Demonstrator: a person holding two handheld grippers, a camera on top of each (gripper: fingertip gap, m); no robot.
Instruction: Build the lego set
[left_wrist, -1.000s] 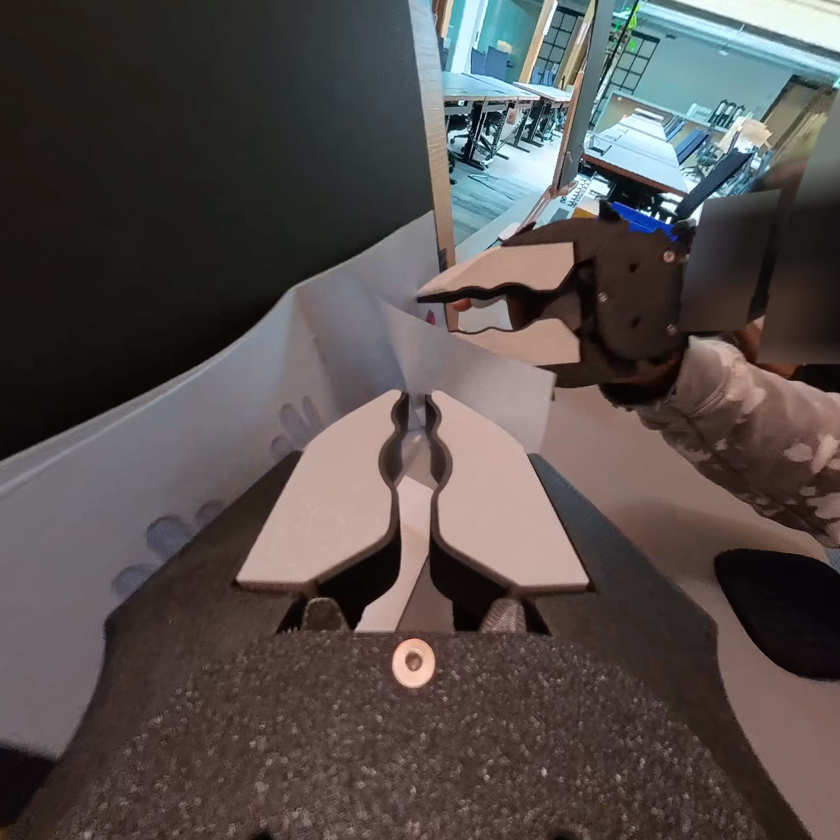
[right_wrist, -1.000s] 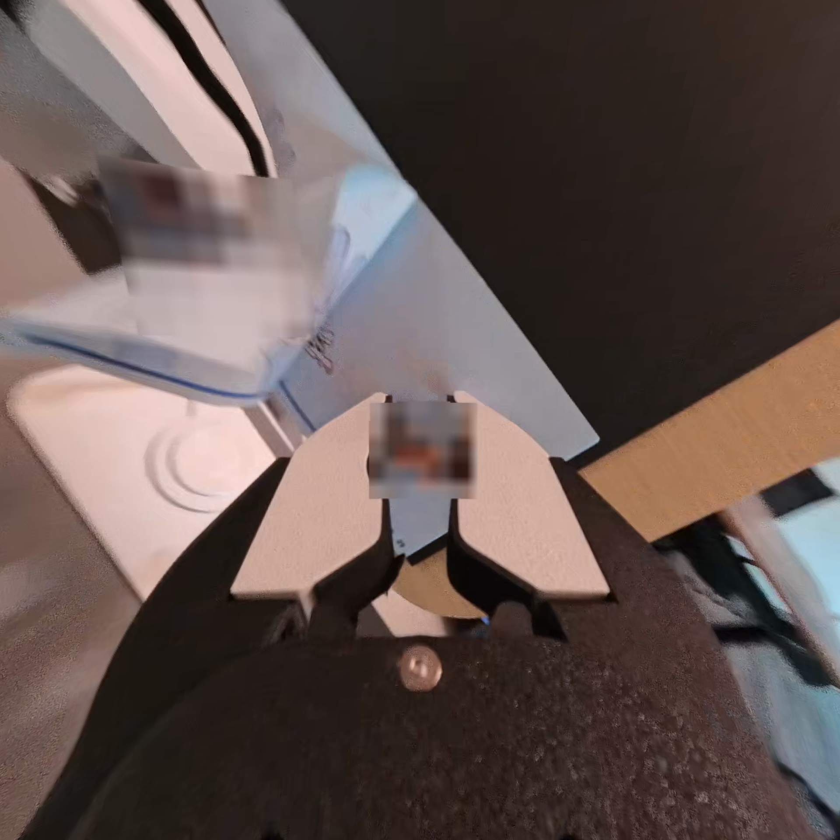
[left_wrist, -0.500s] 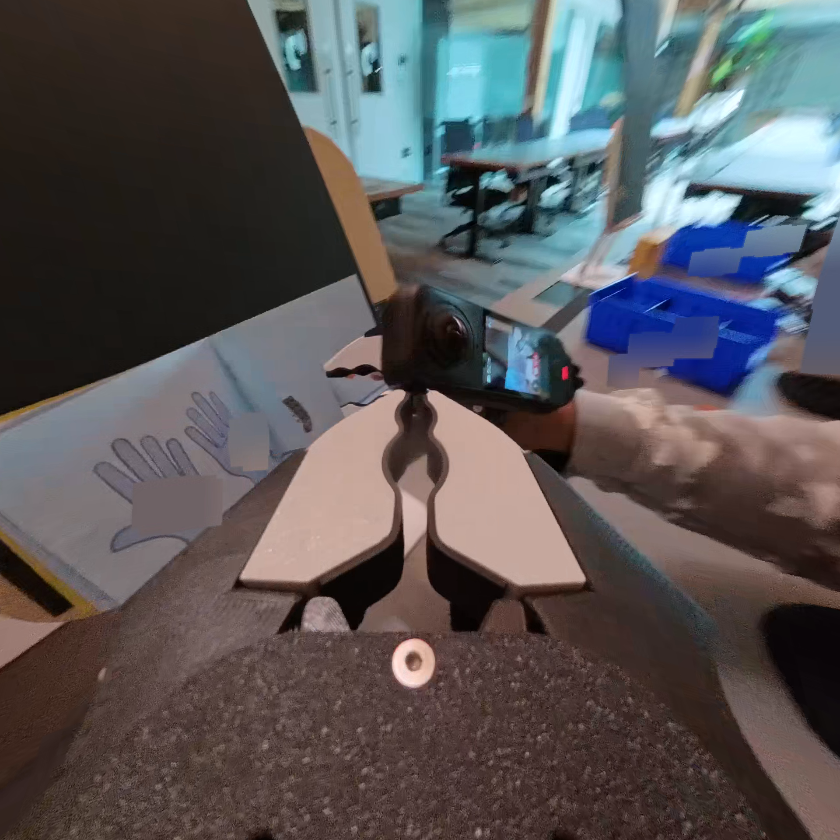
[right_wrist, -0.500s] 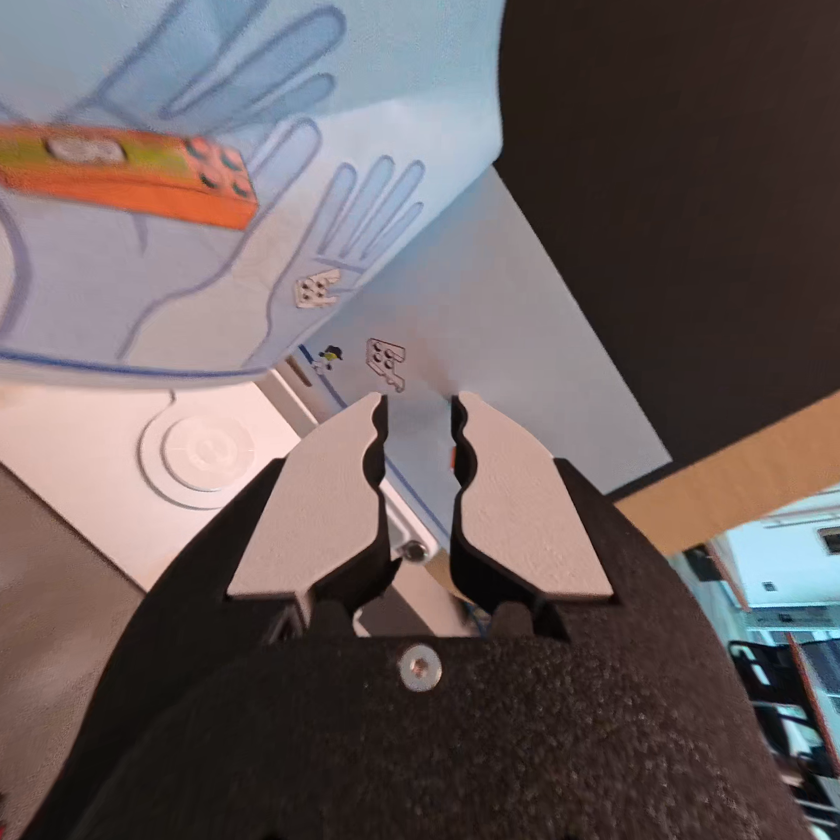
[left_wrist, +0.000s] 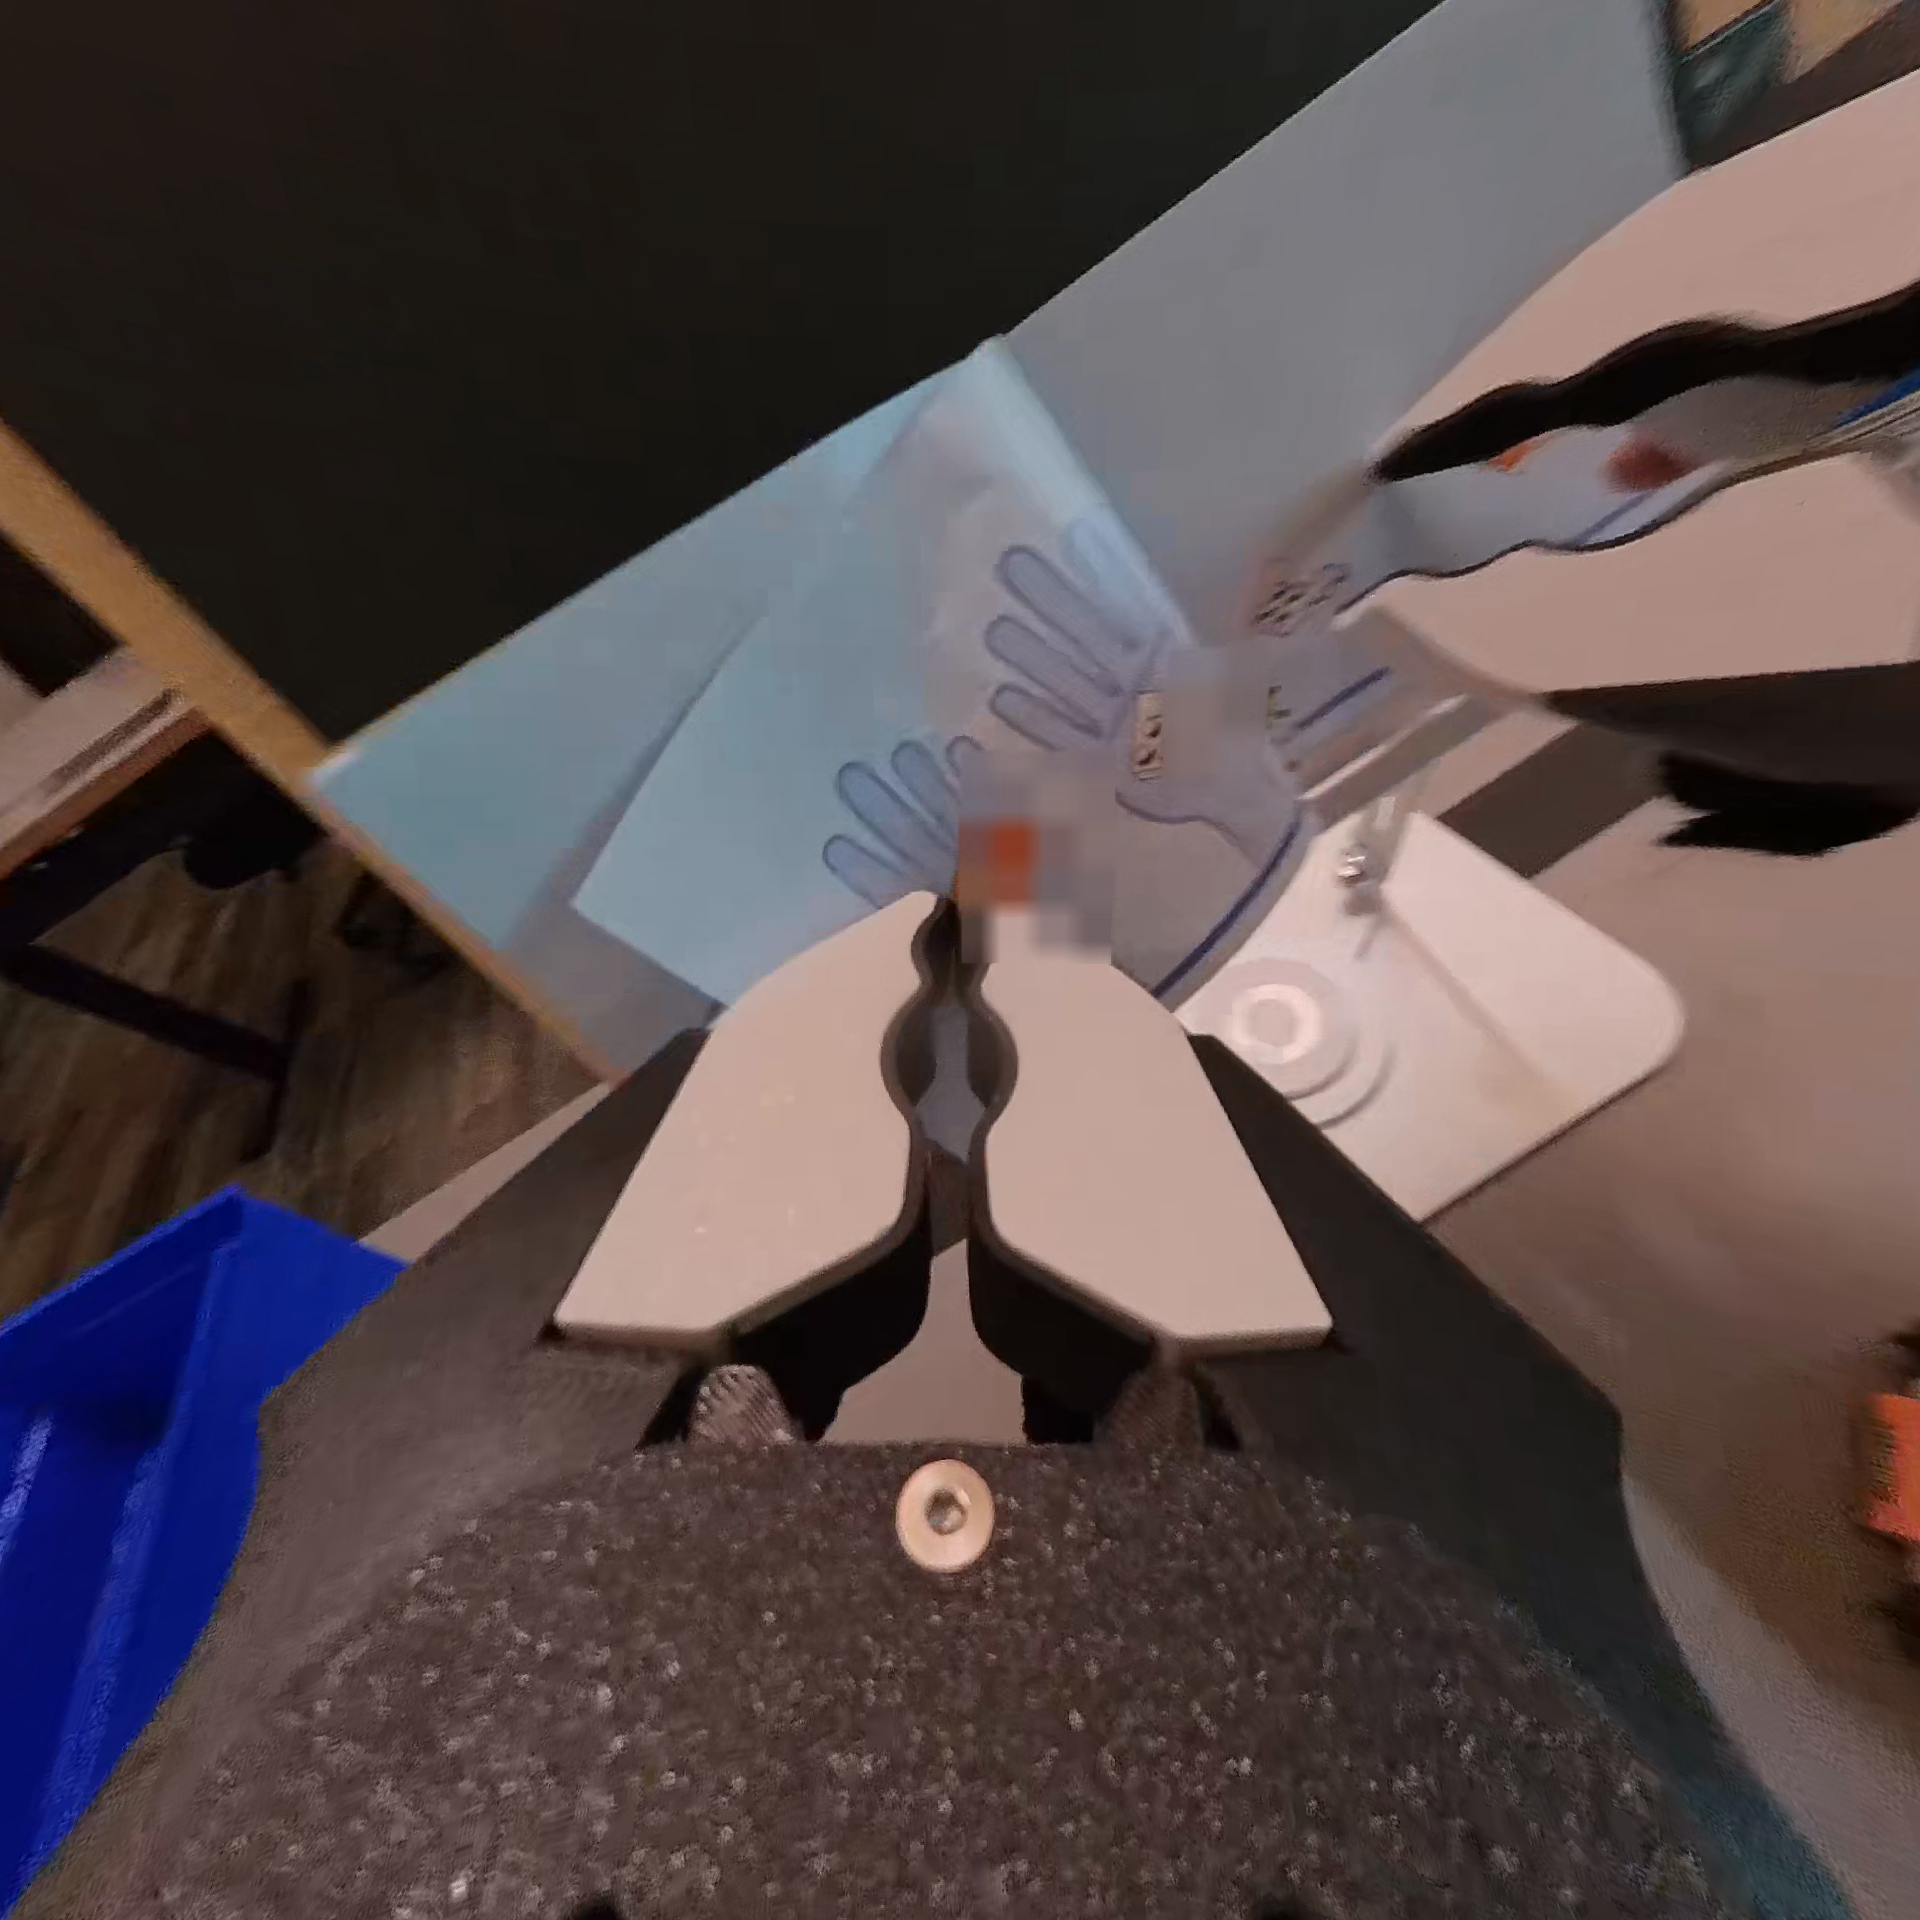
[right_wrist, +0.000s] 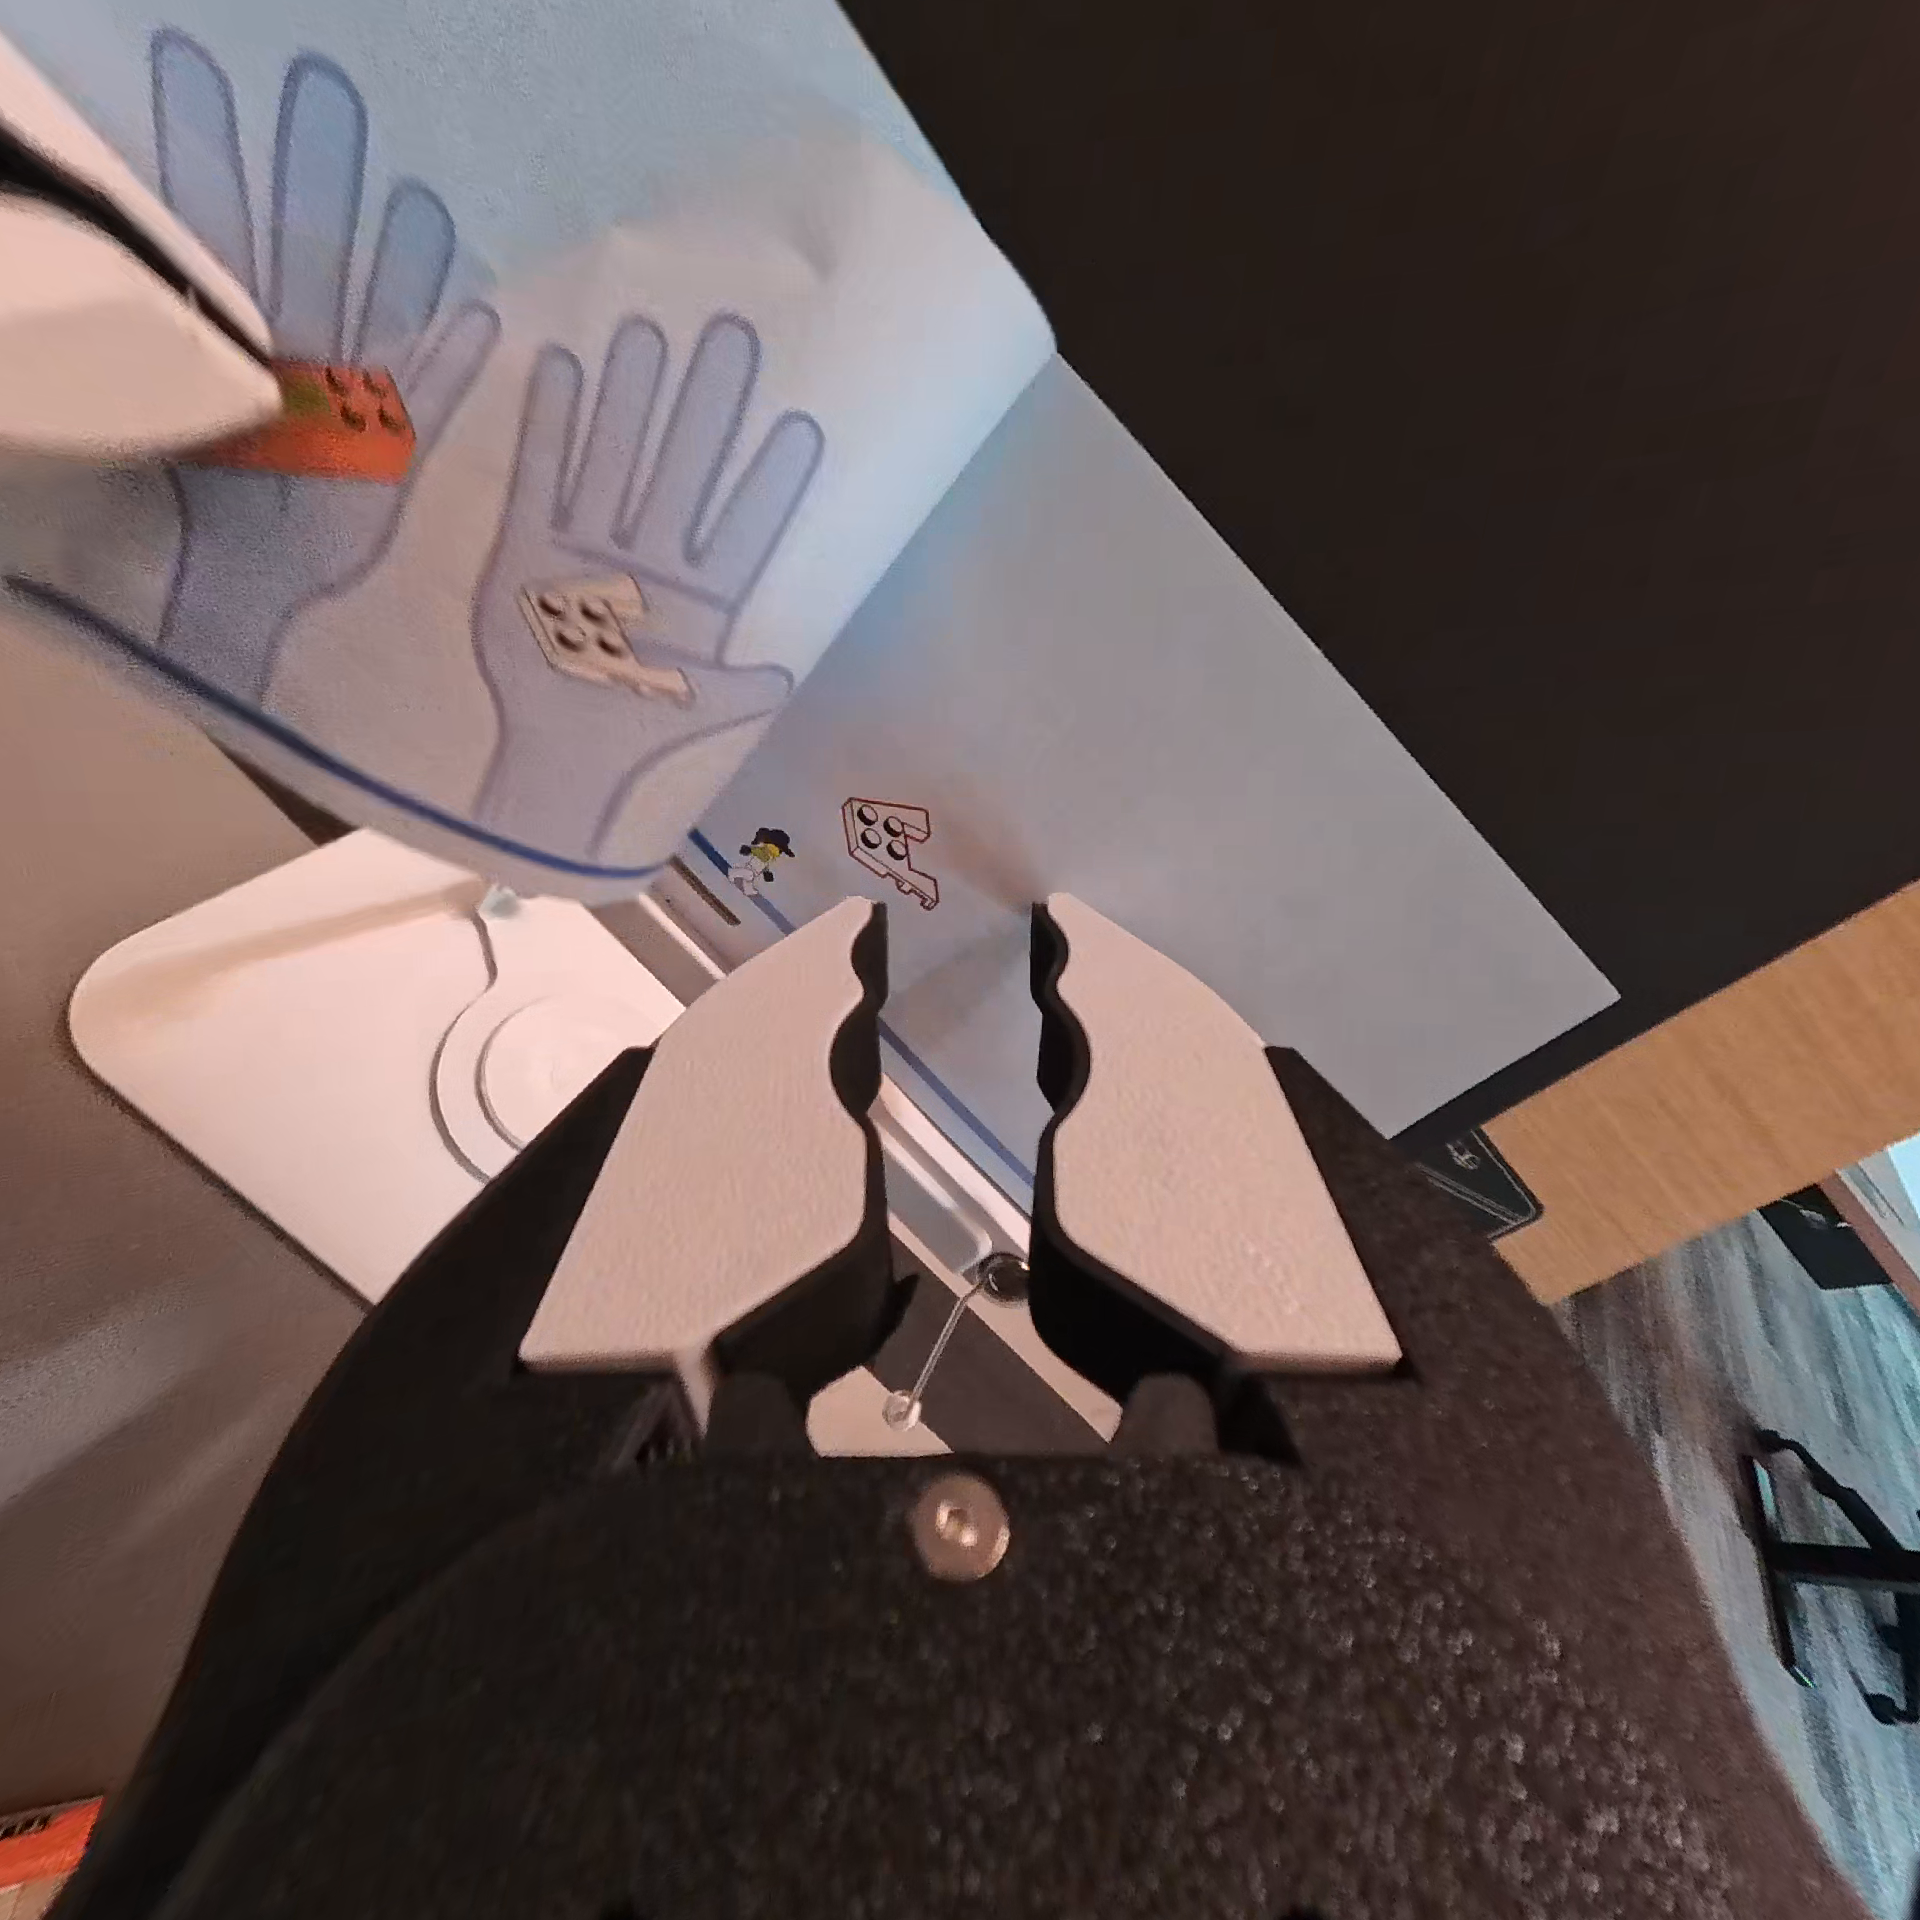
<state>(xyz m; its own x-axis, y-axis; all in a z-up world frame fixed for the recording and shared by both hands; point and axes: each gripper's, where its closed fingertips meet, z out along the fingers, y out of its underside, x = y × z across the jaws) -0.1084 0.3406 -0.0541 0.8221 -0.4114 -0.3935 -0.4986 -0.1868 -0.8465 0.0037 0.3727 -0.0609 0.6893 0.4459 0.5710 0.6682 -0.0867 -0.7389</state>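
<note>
A light blue instruction booklet stands open on a white stand against a black panel. Its curled left page shows drawn hands, an orange brick and a grey plate. My left gripper is shut, with its tips on the orange brick drawing; I cannot tell whether it pinches the paper. It also shows in the right wrist view, top left. My right gripper is open at the lower edge of the right page. It also shows blurred in the left wrist view.
A blue bin sits at the lower left. The wooden table edge runs behind the stand. A clear wire page holder sticks up from the stand. Something orange lies on the grey table at the right. The left gripper's tips are roughly 12 centimetres from the right gripper's.
My right gripper has opened and let go of the page it held. My left gripper has swung down from the room towards the booklet, and the left page now lies curled under its tips.
</note>
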